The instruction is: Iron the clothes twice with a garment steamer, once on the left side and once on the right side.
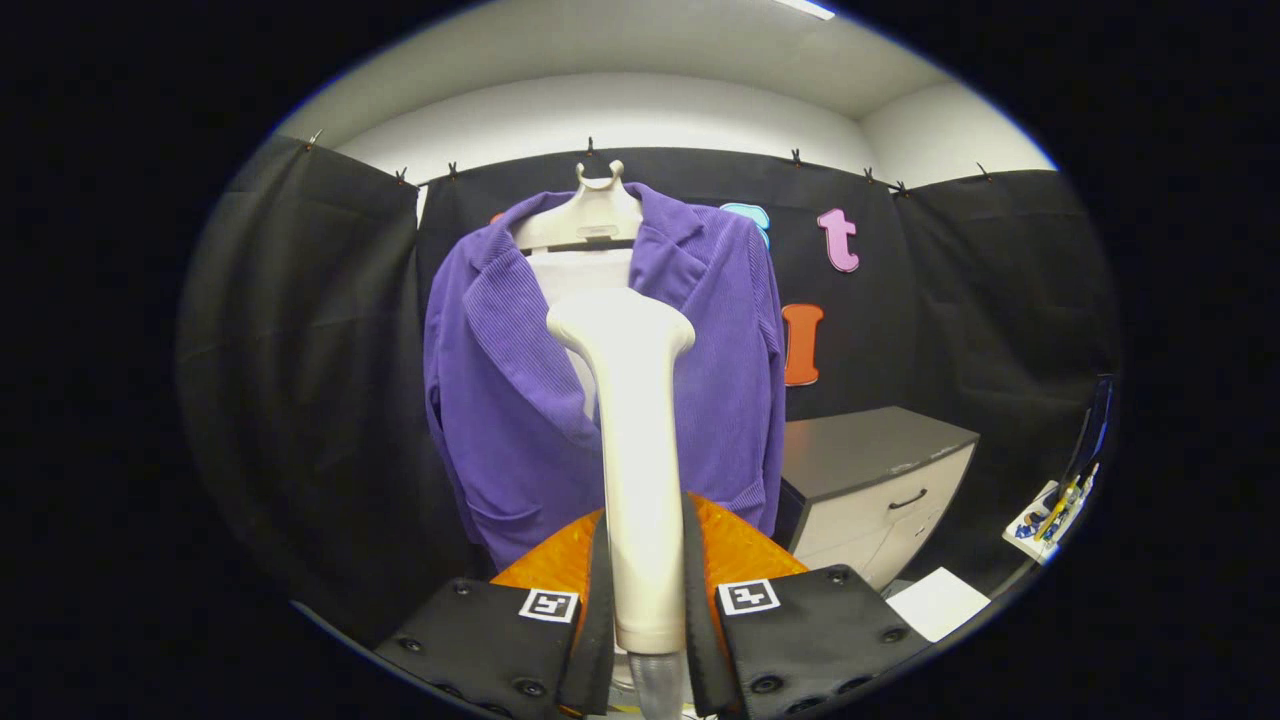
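Tool pinches steamer (hose end cut off), partly hiding purple jacket.

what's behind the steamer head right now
The purple jacket on its hanger, with a white layer inside. The steamer, gripped between both fingers, covers the jacket's middle opening.

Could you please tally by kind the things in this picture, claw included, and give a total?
Jackets: 1, purple jacket hanging from the hanger.
Hangers: 1, hanger.
Steamers: 1, steamer clamped between the claw's fingers, its head in front of the jacket.
Claws: 1, claw shut on the steamer.
Cabinets: 1, cabinet beside the jacket.
Total: 5
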`<state>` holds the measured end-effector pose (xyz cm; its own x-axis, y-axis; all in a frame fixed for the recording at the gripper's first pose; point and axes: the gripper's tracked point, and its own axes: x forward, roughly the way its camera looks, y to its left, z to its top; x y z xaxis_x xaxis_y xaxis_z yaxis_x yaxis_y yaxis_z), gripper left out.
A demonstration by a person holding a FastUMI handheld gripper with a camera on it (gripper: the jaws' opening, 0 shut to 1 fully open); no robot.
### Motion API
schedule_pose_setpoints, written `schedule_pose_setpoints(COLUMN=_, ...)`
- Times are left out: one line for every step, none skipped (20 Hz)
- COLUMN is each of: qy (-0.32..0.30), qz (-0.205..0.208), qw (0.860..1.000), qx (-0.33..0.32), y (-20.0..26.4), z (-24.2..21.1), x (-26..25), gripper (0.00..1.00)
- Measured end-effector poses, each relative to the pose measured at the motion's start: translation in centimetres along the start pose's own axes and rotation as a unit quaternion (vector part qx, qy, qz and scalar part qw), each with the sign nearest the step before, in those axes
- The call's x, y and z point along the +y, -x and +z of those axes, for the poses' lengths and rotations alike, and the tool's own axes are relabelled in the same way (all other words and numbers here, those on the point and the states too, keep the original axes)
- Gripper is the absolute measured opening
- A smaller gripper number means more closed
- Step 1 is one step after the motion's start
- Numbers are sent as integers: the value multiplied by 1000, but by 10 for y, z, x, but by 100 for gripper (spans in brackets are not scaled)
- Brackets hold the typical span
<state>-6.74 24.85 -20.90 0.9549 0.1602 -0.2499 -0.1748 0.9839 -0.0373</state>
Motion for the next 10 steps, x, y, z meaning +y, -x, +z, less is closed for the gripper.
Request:
schedule_pose_setpoints(qy=2, qz=5, qw=1000, qx=-9, y=-1, z=8, x=10, gripper=38)
schedule_pose_setpoints(qy=5, qz=12, qw=1000, qx=-15, y=-2, z=14, x=21, gripper=38)
schedule_pose_setpoints(qy=7, qz=21, qw=1000, qx=-20, y=-3, z=18, x=32, gripper=38)
schedule_pose_setpoints(qy=8, qz=31, qw=999, qx=-22, y=-7, z=21, x=43, gripper=38)
schedule_pose_setpoints(qy=8, qz=39, qw=999, qx=-23, y=-9, z=24, x=53, gripper=38)
schedule_pose_setpoints(qy=10, qz=45, qw=999, qx=-24, y=-12, z=24, x=62, gripper=38)
schedule_pose_setpoints(qy=14, qz=49, qw=998, qx=-24, y=-15, z=24, x=69, gripper=38)
schedule_pose_setpoints(qy=19, qz=52, qw=998, qx=-24, y=-19, z=22, x=74, gripper=38)
schedule_pose_setpoints(qy=23, qz=54, qw=998, qx=-22, y=-23, z=18, x=79, gripper=38)
schedule_pose_setpoints(qy=26, qz=56, qw=998, qx=-18, y=-27, z=14, x=82, gripper=38)
